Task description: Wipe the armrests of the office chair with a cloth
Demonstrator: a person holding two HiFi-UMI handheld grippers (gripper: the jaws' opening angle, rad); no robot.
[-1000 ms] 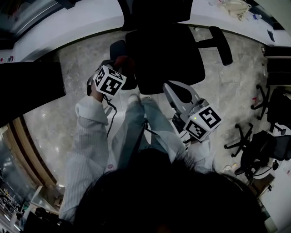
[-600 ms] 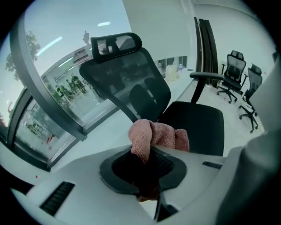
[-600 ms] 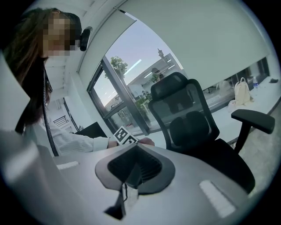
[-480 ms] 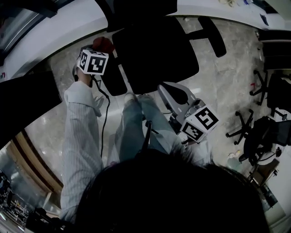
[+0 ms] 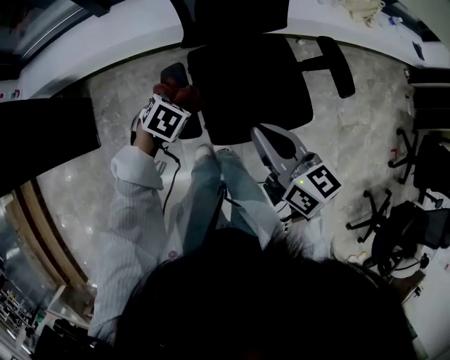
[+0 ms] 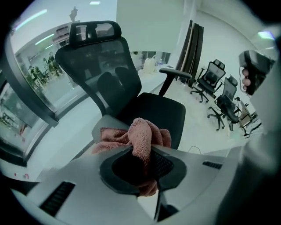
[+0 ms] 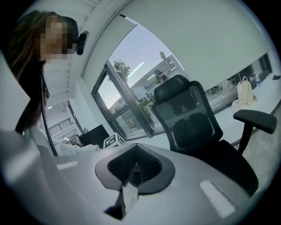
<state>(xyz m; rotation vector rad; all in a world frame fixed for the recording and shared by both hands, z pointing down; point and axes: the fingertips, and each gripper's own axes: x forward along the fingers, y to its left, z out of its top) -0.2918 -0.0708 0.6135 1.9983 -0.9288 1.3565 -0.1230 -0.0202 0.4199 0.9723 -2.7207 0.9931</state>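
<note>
A black mesh office chair stands in front of me. In the head view its left armrest lies under my left gripper, which points steeply down. That gripper is shut on a bunched pink cloth, and the cloth rests on the armrest pad. The chair's other armrest is bare. My right gripper hovers near my knees, short of the seat, shut and holding nothing.
A white desk curves behind the chair, with a pale bag on it. More office chairs stand on the marble floor at the right. A dark block is at the left, and a cable hangs by my legs.
The left gripper slid the cloth out to the armrest's far end, then came back toward me to about the middle. The right gripper has stayed in place.
</note>
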